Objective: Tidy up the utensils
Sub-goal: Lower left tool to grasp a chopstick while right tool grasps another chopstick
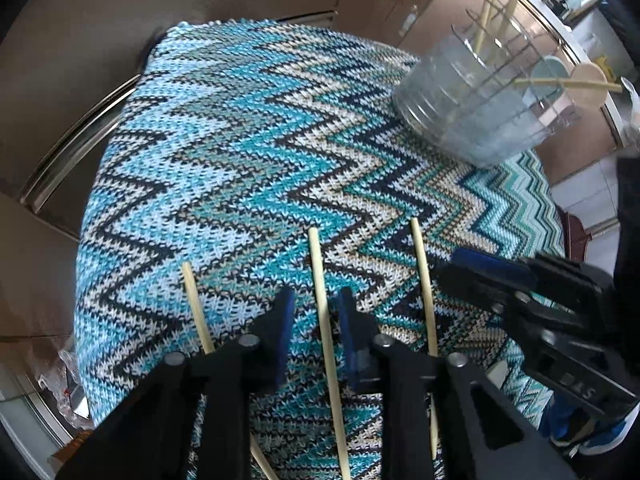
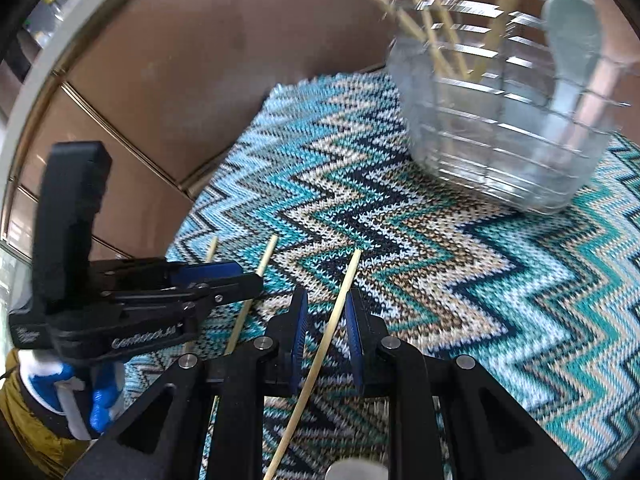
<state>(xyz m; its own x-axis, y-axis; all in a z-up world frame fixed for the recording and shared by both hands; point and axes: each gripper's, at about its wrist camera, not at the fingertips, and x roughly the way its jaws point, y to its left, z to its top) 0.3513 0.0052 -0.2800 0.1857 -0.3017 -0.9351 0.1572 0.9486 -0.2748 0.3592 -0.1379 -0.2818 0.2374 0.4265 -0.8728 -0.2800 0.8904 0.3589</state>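
Each claw, left (image 1: pixel 314 320) and right (image 2: pixel 326 316), stands slightly spread astride a separate chopstick (image 1: pixel 320 280) (image 2: pixel 344 292), pads not touching.

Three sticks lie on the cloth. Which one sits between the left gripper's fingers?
The middle chopstick. It runs straight through the gap of the left gripper; the left chopstick and right chopstick lie outside its fingers.
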